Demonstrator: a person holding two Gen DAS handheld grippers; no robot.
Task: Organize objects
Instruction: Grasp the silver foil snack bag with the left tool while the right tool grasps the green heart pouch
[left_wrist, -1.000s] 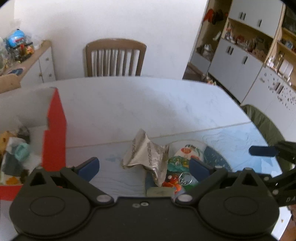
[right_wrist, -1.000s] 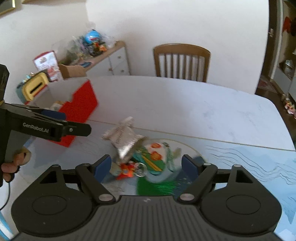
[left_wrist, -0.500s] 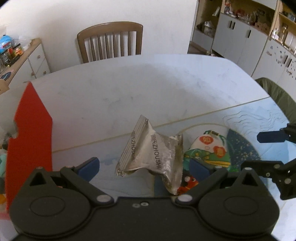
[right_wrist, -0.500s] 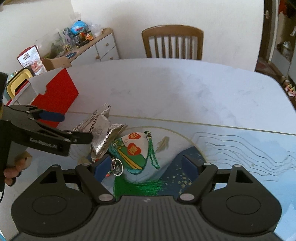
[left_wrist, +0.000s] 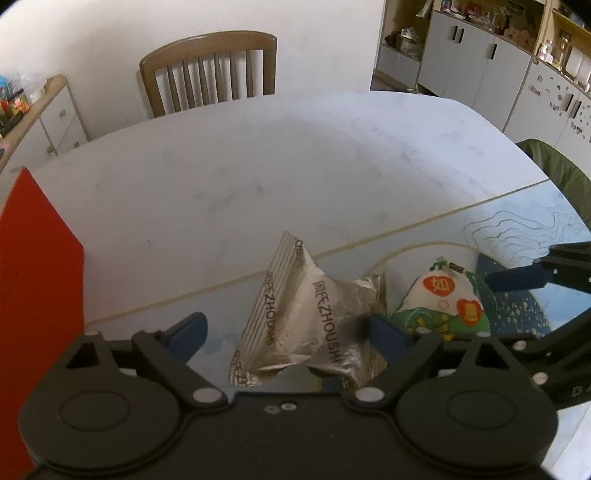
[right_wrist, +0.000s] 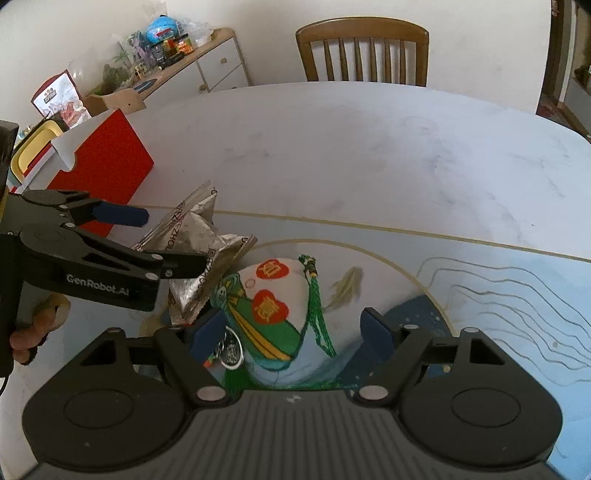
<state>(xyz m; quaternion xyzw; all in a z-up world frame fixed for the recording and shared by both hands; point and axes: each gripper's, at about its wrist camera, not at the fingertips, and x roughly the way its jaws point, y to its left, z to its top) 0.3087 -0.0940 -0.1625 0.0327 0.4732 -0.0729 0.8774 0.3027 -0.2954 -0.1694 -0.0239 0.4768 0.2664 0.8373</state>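
Left wrist view: the left gripper (left_wrist: 286, 332) sits low in the frame with its fingers spread wide. A crumpled silver packet (left_wrist: 310, 317) lies on the table (left_wrist: 258, 166) between them, nearer the right finger, whose blue pad meets the packet's right edge. Just right of the packet lies a white and green pouch (left_wrist: 443, 306) with red hearts, on a blue printed mat (left_wrist: 517, 229). The right gripper (left_wrist: 524, 306) enters from the right edge, one blue fingertip above the pouch. A red box (left_wrist: 37, 277) fills the left edge. A chair (left_wrist: 210, 70) stands behind the table at upper centre.

Right wrist view: the right gripper (right_wrist: 291, 332) is spread wide at lower centre, with the pouch (right_wrist: 273, 295) between its fingers, close to the left one. A key ring (right_wrist: 231, 350) lies beside that left pad. A green tassel (right_wrist: 317, 306) trails down the pouch's right side. The left gripper (right_wrist: 162, 240) reaches in from the left, open, with the packet (right_wrist: 199, 236) between its fingers. The box (right_wrist: 107, 162) is at upper left, and the chair (right_wrist: 364, 51) at top centre.
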